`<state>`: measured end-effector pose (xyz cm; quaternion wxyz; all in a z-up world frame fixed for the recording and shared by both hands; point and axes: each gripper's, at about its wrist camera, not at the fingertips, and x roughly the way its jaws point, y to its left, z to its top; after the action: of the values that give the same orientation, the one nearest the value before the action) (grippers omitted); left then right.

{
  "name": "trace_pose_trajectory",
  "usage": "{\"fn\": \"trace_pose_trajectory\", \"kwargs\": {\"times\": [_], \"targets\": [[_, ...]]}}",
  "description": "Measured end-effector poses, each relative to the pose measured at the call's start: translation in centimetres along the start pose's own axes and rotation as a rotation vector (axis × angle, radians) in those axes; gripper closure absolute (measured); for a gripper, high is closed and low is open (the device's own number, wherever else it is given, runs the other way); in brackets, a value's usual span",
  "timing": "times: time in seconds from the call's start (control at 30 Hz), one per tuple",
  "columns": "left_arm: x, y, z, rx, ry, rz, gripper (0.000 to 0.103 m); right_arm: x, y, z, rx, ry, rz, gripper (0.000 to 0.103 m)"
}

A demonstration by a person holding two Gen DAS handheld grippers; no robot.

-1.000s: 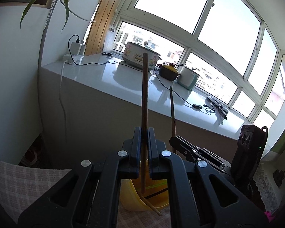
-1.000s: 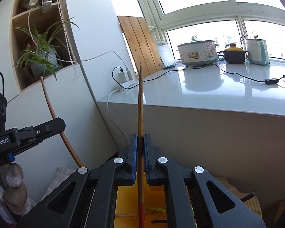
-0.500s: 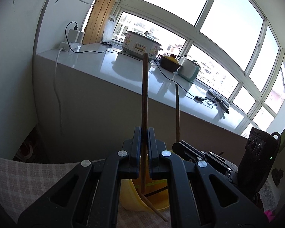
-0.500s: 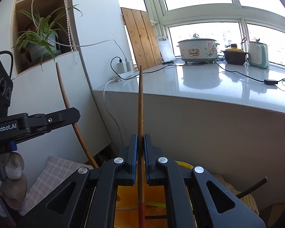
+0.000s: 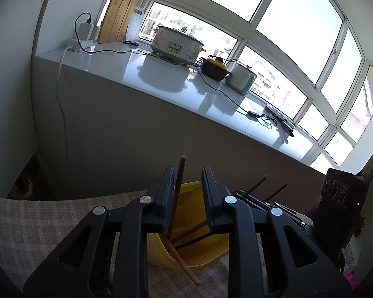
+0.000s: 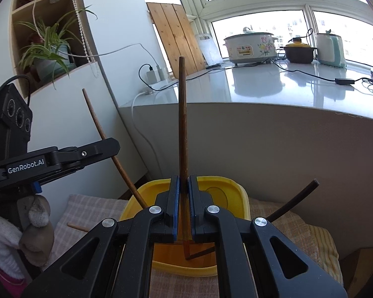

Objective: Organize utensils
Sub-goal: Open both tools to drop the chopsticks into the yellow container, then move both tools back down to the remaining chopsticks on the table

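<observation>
My left gripper point(image 5: 188, 171) is opening, its jaws a finger-width apart. A brown chopstick point(image 5: 177, 191) stands loose between them, leaning on the left pad, its lower end down in the yellow container point(image 5: 199, 255). My right gripper point(image 6: 184, 177) is shut on another brown chopstick point(image 6: 182, 124), held upright with its red-tipped lower end inside the yellow container point(image 6: 236, 186). In the right wrist view the left gripper point(image 6: 97, 149) reaches in from the left with its chopstick point(image 6: 104, 136) slanting into the container. Several more chopsticks lie inside it.
A dark chopstick point(image 6: 296, 198) leans out over the container's right rim and a short stick point(image 6: 77, 227) lies on the checked cloth point(image 6: 87, 211). Just behind rises a grey counter wall point(image 6: 261, 149); a rice cooker point(image 6: 250, 47), pot, kettle and cables sit on top. A gloved hand point(image 6: 34, 213) holds the left gripper.
The left jaws have parted and their chopstick has slid down into the yellow container. Both grippers have come lower, closer to the container. The right gripper keeps its grip.
</observation>
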<state>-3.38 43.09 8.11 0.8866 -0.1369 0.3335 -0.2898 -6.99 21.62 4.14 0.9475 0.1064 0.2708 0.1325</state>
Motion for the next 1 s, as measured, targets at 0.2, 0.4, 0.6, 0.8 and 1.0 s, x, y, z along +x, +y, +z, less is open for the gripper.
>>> {"fn": "trace_pose_trajectory", "kwargs": {"times": [0.2,0.4,0.6,0.8,1.0], "targets": [[-1.6,-0.1,-0.8,-0.001,-0.020,0.008,0.072,-1.3,-0.4,-0.8,0.018,-0.007,0.001,0.069],[-3.8,0.2,-1.8,0.016,-0.045,0.044,0.072,-2.3,0.1,-1.3,0.004,0.006,-0.005,0.069],[-6.0,0.3,-3.2,0.041,-0.060,0.085,0.072,-3.3,1.1,-2.0,-0.020,0.017,-0.016,0.069],[-7.8,0.8,-5.4,0.065,-0.070,0.141,0.066,-4.5,2.2,-2.8,-0.053,0.016,-0.025,0.065],[-8.2,3.0,-8.8,0.055,0.010,0.201,0.063,-6.2,2.5,-4.3,-0.061,0.021,0.014,0.049]]}}
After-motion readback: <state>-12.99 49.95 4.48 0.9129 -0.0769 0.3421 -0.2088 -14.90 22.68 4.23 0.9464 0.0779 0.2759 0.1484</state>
